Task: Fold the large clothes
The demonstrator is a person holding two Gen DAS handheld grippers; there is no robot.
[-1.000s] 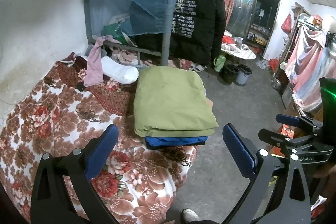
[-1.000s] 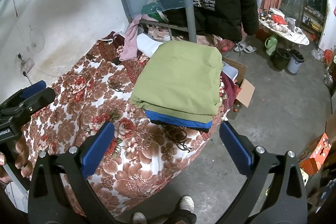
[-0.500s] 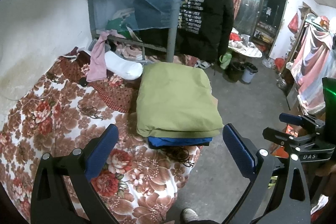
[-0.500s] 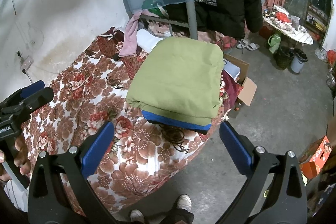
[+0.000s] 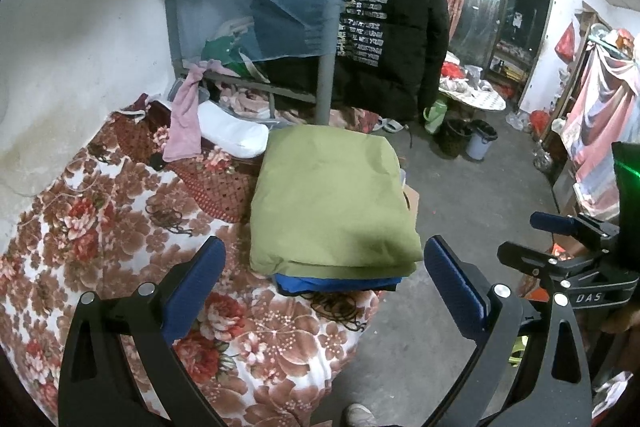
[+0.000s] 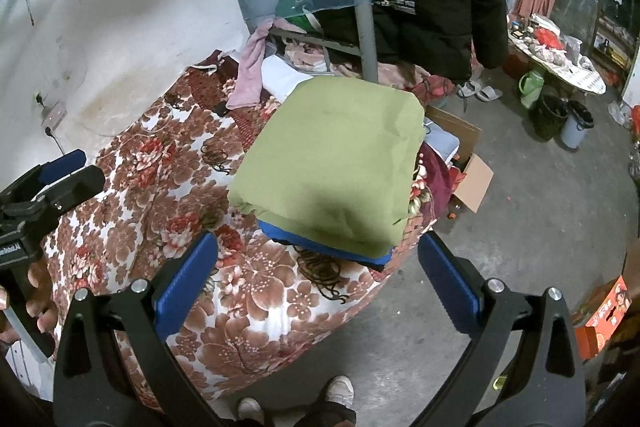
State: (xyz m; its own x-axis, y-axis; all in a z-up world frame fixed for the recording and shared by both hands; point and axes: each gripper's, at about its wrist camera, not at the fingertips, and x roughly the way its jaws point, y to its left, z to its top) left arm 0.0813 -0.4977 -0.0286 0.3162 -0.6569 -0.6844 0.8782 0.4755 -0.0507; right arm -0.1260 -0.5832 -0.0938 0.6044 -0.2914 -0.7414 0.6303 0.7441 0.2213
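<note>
My left tool (image 5: 320, 283) hangs released, its blue-padded fingers (image 5: 196, 279) spread wide with nothing between them, held in the air on the near side of the folded olive-green cloth garment (image 5: 328, 203). My right tool (image 6: 316, 275) is in the same state: jaws wide apart, empty, and clear of the fabric. Neither tool touches anything.

The olive-green garment lies as a tidy rectangular packet, edges squared and top face smooth, with only faint creases. It rests on top of a folded bright blue garment (image 5: 336, 283), whose edge peeks out along the stack's near side. Both sit on the bed's red-and-white floral blanket (image 5: 100, 227), at the corner nearest the bare concrete floor (image 5: 480, 203).

I judge the folding of this piece done: it is compact, stacked, and I have let go of it. Left of the stack, the blanket holds no spread-out garment waiting for me. Beyond the stack, a pink cloth (image 5: 186, 123) hangs over clutter, and a black puffer jacket with white lettering (image 5: 384, 39) hangs from the frame above; I cannot tell whether either belongs to the job. What remains, if anything, is fetching another large piece.
</note>
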